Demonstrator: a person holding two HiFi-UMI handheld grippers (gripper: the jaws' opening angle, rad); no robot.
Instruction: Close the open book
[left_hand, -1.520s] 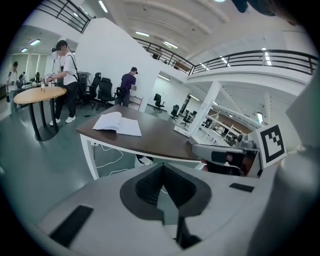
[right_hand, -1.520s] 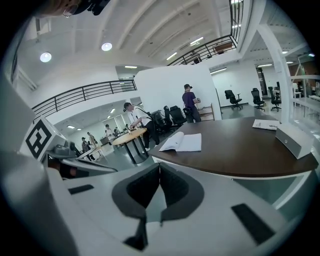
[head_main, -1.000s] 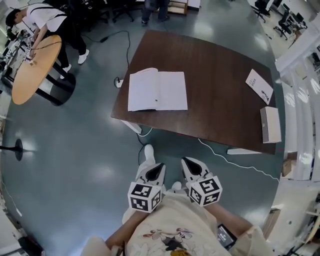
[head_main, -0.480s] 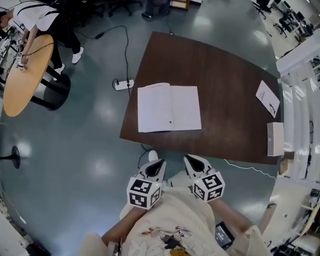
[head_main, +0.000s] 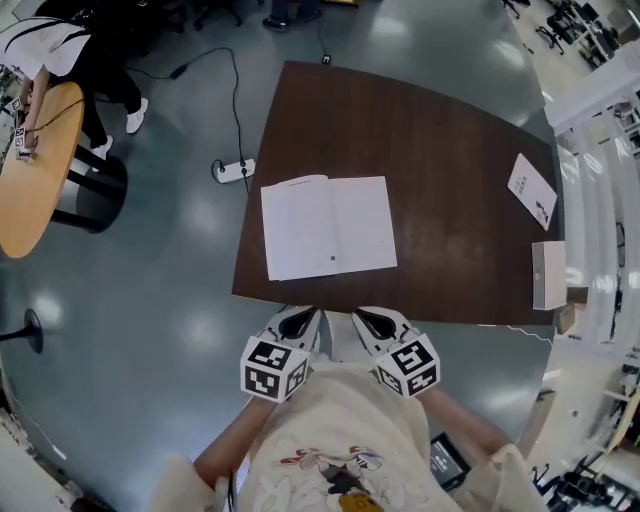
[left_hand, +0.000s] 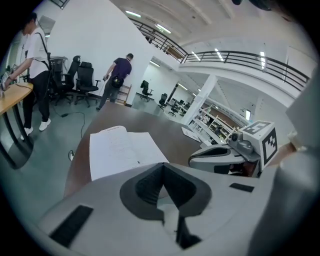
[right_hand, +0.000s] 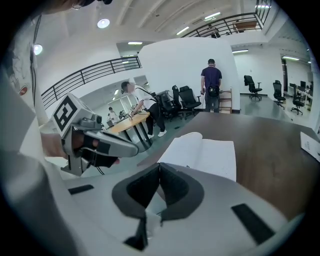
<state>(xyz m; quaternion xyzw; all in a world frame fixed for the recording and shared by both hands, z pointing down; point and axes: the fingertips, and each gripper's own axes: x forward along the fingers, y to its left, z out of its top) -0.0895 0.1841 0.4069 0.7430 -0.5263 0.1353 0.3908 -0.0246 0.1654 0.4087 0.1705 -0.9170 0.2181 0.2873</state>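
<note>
Book lies open by table edge; left hand-held gripper and right hand-held gripper closed, empty.

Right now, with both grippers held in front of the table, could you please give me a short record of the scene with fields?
Book: white open book, lying flat with its pages up
Surface: dark brown wooden table; the book sits near its closest edge
Left gripper: fingers together, nothing held, short of the book
Right gripper: fingers together, nothing held, short of the book
Other items on table: white leaflet and white rectangular box, both at the right side
Task state: book not yet closed
</note>
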